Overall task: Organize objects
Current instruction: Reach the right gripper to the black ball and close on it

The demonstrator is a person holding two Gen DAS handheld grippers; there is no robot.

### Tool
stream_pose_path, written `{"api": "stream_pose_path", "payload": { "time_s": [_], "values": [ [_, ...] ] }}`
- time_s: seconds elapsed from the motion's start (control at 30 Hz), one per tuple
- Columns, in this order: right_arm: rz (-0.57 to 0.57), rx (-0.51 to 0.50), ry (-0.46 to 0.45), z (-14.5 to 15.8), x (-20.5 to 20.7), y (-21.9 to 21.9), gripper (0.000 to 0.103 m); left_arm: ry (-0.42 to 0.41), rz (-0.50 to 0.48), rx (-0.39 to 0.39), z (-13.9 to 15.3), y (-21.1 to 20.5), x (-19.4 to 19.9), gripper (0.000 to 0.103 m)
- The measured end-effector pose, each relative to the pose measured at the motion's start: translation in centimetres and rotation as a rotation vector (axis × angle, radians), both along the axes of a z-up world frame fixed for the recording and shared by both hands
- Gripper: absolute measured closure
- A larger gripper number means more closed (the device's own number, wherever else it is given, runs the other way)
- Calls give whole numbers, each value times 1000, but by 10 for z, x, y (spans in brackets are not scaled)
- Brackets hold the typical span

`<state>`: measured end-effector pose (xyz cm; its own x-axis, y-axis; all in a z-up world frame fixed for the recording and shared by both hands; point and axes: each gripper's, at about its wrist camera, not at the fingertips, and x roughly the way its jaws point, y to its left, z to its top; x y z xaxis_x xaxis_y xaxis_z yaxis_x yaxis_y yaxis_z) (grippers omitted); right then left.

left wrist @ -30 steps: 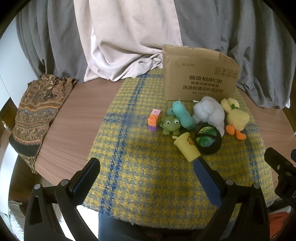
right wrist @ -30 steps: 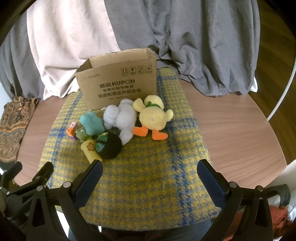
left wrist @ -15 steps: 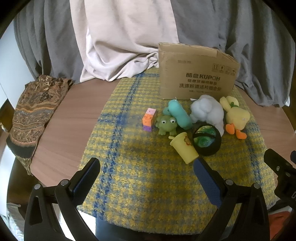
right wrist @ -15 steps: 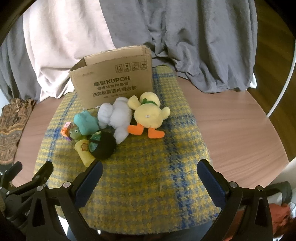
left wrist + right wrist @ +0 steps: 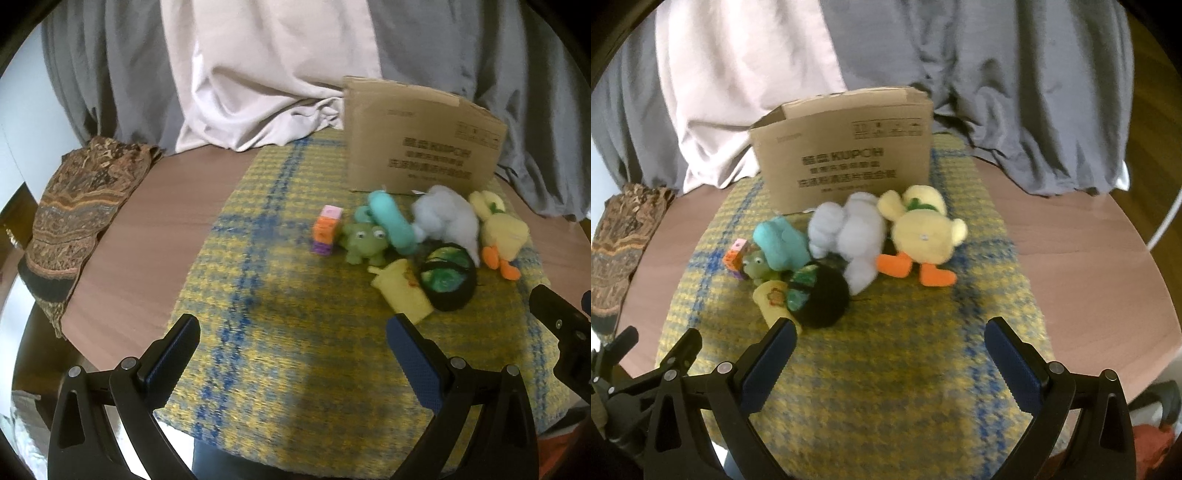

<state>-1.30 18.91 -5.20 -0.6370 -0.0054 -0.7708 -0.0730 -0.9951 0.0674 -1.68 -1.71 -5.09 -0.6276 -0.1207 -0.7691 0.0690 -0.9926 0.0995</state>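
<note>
A pile of toys lies on a yellow-blue plaid cloth [image 5: 280,332] in front of an open cardboard box [image 5: 421,147] [image 5: 846,155]: a yellow duck plush [image 5: 923,232] [image 5: 498,232], a white plush [image 5: 853,232] [image 5: 447,221], a teal plush [image 5: 781,243] [image 5: 391,221], a green frog [image 5: 364,240] [image 5: 757,266], a stack of coloured cubes [image 5: 325,230] [image 5: 735,256], a yellow cup [image 5: 400,290] [image 5: 774,299] and a black-green ball [image 5: 448,280] [image 5: 820,299]. My left gripper [image 5: 291,350] and right gripper [image 5: 888,350] are both open and empty, near the cloth's front edge, short of the toys.
The cloth covers a round wooden table [image 5: 147,236] [image 5: 1089,258]. A patterned brown fabric [image 5: 74,206] hangs over the table's left edge. Grey and white curtains [image 5: 258,74] hang behind the box. The right gripper's body [image 5: 561,332] shows at the left wrist view's right edge.
Both grippers have moved forward towards the toys, which look larger and closer now. Nothing on the table has moved. Both jaws stay open.
</note>
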Motion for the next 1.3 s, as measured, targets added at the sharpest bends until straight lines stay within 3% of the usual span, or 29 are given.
{"api": "stream_pose_path", "payload": {
  "time_s": [0.33,0.53,0.7,0.87,0.97,1.3],
  "values": [
    [67,24,9,-18,-34,-39,1,9,62,-11,-20,-28,-9,0],
    [92,12,-38,-37,-54,-50,3,-9,81,-1,-33,-39,-18,0],
    [114,-6,-74,-50,-63,-56,16,-20,95,3,-40,-47,-22,0],
    [124,-40,-101,-62,-70,-58,21,-25,103,-7,-44,-49,-25,0],
    [127,-50,-95,-62,-72,-57,42,-28,105,-6,-45,-50,-26,0],
    [130,-83,-69,-52,-59,-34,43,-17,58,11,-38,-31,-28,0]
  ]
}}
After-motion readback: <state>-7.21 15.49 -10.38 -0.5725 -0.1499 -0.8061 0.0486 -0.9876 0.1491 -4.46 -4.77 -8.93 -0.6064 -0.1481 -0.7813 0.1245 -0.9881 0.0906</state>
